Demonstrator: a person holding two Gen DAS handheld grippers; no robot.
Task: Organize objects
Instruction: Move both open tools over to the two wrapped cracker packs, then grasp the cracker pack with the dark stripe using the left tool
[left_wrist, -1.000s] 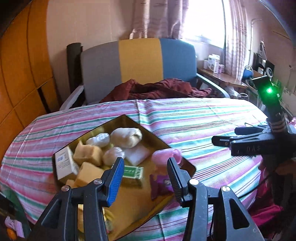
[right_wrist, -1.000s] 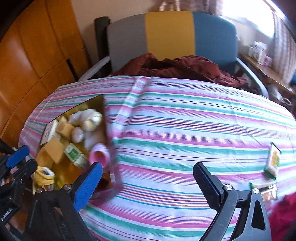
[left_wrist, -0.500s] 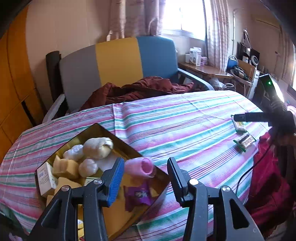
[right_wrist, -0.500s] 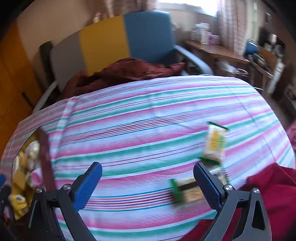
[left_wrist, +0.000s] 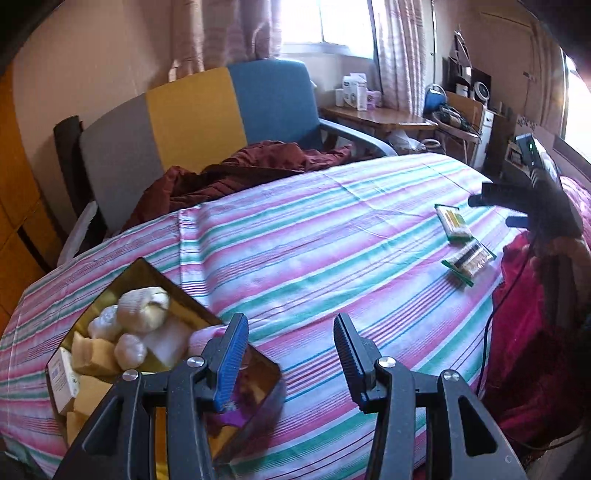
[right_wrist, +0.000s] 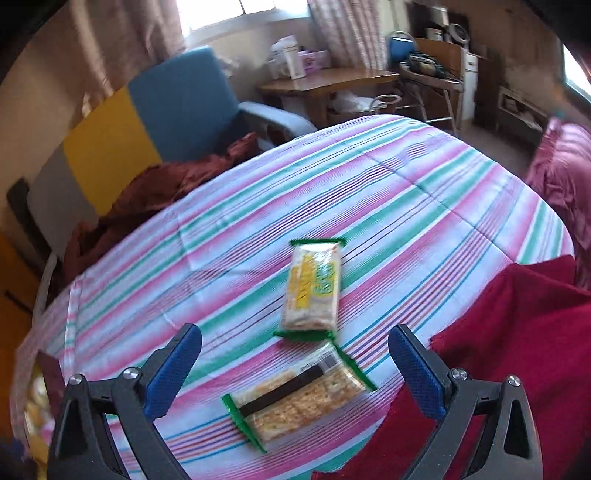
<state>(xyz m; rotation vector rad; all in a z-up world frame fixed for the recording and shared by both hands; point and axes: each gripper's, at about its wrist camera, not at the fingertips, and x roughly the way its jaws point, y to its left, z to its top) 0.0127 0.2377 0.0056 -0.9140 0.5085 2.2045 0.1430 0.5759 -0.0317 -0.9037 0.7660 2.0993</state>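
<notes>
A gold tray (left_wrist: 155, 275) at the table's left holds several items: white buns (left_wrist: 142, 304), yellow blocks, a small box and a pink cup (left_wrist: 207, 334). My left gripper (left_wrist: 290, 349) is open and empty above the tray's right edge. Two green-edged cracker packs lie on the striped cloth: the far pack (right_wrist: 312, 290) and the near pack (right_wrist: 295, 397). Both show in the left wrist view, far pack (left_wrist: 453, 222) and near pack (left_wrist: 468, 261). My right gripper (right_wrist: 295, 371) is open and empty, just above the near pack. It shows at the left view's right edge (left_wrist: 517, 205).
The round table wears a striped cloth (right_wrist: 369, 184). A grey, yellow and blue armchair (left_wrist: 199, 118) with dark red clothing (left_wrist: 251, 166) stands behind it. A red cloth (right_wrist: 517, 350) lies at the table's near right. A wooden desk (right_wrist: 332, 81) stands at the back.
My right gripper has swung right from the tray side to above the two cracker packs. My left gripper has drifted right, off the tray's middle toward its right edge. Both stayed open.
</notes>
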